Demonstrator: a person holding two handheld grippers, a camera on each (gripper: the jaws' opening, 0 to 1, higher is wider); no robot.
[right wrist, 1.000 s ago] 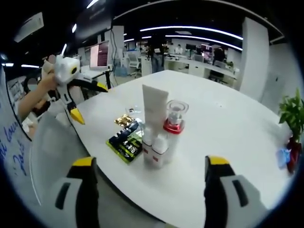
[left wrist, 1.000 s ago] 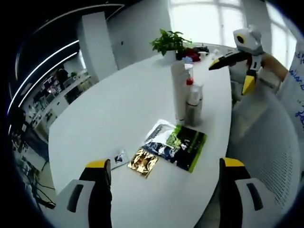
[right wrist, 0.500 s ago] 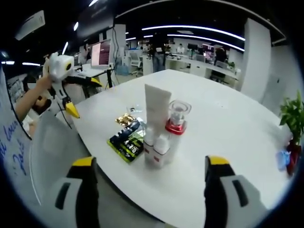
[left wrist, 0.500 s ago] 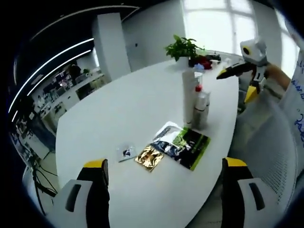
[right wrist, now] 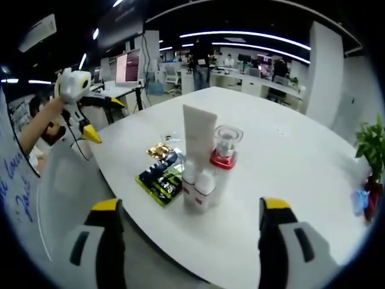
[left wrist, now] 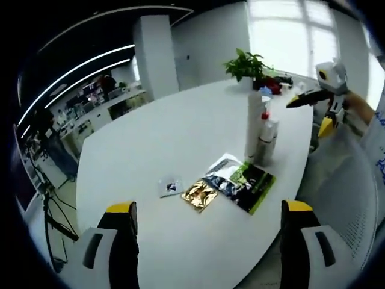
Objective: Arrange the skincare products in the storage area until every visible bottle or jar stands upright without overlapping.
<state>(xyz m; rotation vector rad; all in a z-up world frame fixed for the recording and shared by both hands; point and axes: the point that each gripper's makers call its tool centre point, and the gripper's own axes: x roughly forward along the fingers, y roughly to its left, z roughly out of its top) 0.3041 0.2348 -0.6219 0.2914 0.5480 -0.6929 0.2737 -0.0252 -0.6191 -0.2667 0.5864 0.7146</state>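
On a white oval table (left wrist: 150,138) a tight cluster of skincare items stands upright: a tall white tube (right wrist: 197,135), a clear bottle with a red collar (right wrist: 223,156) and small white bottles (right wrist: 198,186) at their base. In the left gripper view the same cluster (left wrist: 260,129) stands near the table's right edge. Flat sachets lie beside it: a green-black pack (left wrist: 246,180), a gold one (left wrist: 200,194) and a small card (left wrist: 170,186). My left gripper (left wrist: 207,253) is open, well short of the sachets. My right gripper (right wrist: 189,247) is open, off the table edge in front of the cluster.
A potted plant (left wrist: 245,64) and small red items (left wrist: 274,86) stand at the table's far end. The other gripper (right wrist: 81,96), held by a hand, hangs beside the table edge. Office desks and monitors (right wrist: 126,69) fill the background.
The left gripper's camera has pulled back and swung, so the table and cluster look smaller and sit further right. The right gripper view is almost unchanged.
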